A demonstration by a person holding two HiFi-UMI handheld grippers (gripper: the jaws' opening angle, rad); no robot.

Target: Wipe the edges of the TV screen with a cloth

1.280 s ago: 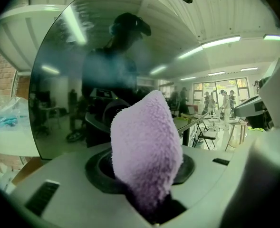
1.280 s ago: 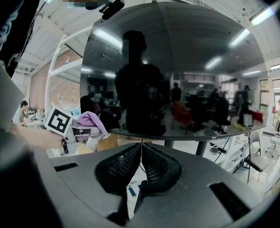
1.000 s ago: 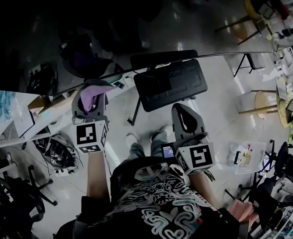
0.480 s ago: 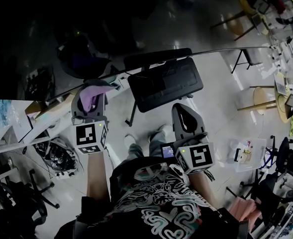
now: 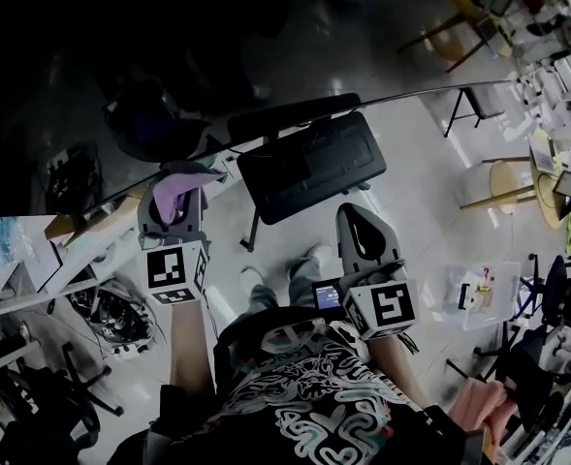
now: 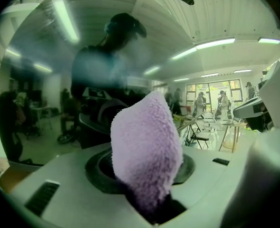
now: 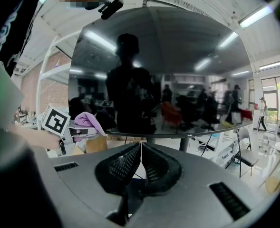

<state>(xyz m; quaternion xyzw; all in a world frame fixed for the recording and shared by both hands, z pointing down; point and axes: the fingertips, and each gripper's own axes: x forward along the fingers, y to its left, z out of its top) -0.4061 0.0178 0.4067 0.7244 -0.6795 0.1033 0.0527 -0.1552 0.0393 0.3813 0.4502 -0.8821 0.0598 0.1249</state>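
My left gripper [image 5: 174, 201] pinches the purple cloth [image 6: 147, 151], pushing it up against the lower edge of the TV screen [image 5: 120, 66]. My right gripper [image 7: 140, 148] hangs just below that edge, jaws pressed together on nothing.

A pale, glossy floor [image 5: 430, 192] spreads below, with round wooden stools [image 5: 510, 184] at the right, a clear plastic box [image 5: 479, 298] near them and black office chairs [image 5: 33, 410] at the lower left. White shelving [image 5: 33, 269] runs along the left. Strip lights [image 7: 256, 15] line a white panelled ceiling [image 7: 187, 4]; a brick wall [image 7: 28, 91] stands at the left, and bright windows [image 6: 211, 87] show far off at the right
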